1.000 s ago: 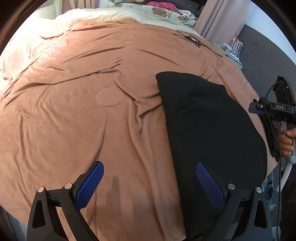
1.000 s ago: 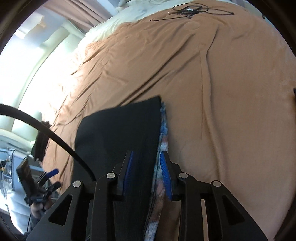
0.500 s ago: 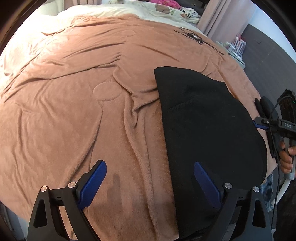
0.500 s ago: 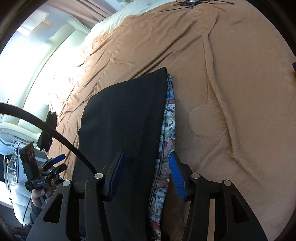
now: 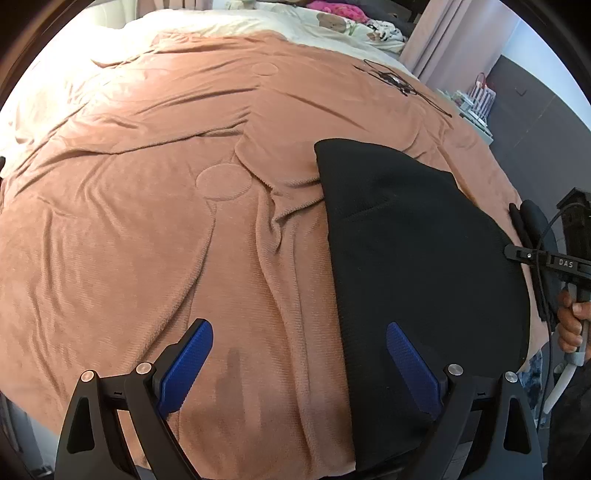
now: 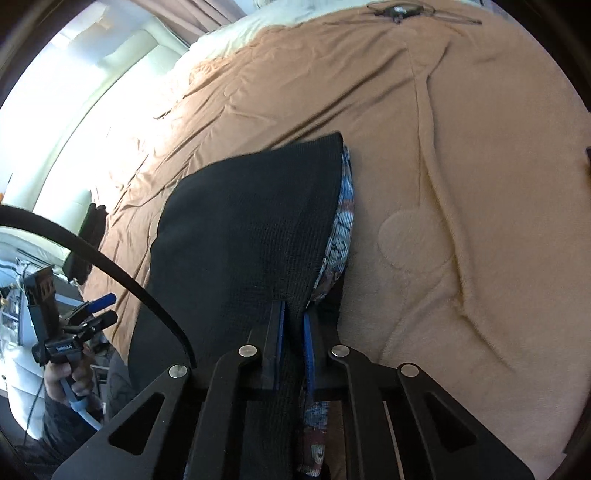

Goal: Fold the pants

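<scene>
Pants, black and folded flat, lay on a brown blanket that covered the bed, toward its near right part in the left wrist view. At the left, the left tongs hung released above the bed, blue pads wide apart, one over bare blanket and the other over the near edge of the pants, touching neither as far as could be seen. Farther right in that view, a hand held the handle of the other tool at the bed's edge. From the right wrist view, the right tongs were closing, their blue pads pressed on the near right edge of the pants, with black cloth between them. A patterned cloth showed under the pants along their right edge. A tangle of black cable lay well apart, at the far end of the blanket.
</scene>
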Tool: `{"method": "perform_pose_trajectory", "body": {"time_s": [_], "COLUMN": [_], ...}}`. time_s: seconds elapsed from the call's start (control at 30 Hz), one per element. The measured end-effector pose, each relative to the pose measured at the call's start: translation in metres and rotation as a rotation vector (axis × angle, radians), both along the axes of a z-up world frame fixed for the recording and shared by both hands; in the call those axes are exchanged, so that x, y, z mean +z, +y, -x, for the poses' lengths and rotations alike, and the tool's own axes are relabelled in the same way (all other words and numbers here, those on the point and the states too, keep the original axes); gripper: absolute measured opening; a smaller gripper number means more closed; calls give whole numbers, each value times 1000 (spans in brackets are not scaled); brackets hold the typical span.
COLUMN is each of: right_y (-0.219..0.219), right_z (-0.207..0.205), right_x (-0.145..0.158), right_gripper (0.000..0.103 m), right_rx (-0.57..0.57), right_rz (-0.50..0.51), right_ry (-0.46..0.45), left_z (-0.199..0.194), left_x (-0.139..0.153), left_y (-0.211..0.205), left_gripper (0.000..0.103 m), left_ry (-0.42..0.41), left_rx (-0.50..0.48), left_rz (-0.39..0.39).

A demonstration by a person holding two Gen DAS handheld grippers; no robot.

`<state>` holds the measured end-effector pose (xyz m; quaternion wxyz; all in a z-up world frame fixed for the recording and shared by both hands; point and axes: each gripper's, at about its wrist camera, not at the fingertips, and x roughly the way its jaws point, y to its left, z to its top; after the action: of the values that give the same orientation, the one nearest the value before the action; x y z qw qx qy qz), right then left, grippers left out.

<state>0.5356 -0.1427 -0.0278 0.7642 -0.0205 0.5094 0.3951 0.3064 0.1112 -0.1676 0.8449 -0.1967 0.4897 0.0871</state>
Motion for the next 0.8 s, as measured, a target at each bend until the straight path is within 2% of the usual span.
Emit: {"method": "perform_pose_trajectory", "body": {"time_s": [0.27,0.37,0.43,0.63,0.8], "right_y": [-8,-8,-7,-6,-9], "right_z": [6,11,13,17,10], "right_x": [11,16,19,20,-1], "right_gripper": [6,6,6,6,6], "right_rx": [-28,-36,-38,-63,-84], "right_rz": [9,20,32,82,75], "right_ry": [-28,-48,-59,-108,-59], "left_z": [-7,-13,-17,-30,-40], "left_x": [3,0,-3,-19,-26], "left_y": [0,1,2,0,-6], "left_gripper": [96,89,88,71,68], "left_ry": [-22,-22,-15,20,25], "left_rx": [-19,-21,-15,-14,-22], "left_rz": [32,63,85,171,222]}}
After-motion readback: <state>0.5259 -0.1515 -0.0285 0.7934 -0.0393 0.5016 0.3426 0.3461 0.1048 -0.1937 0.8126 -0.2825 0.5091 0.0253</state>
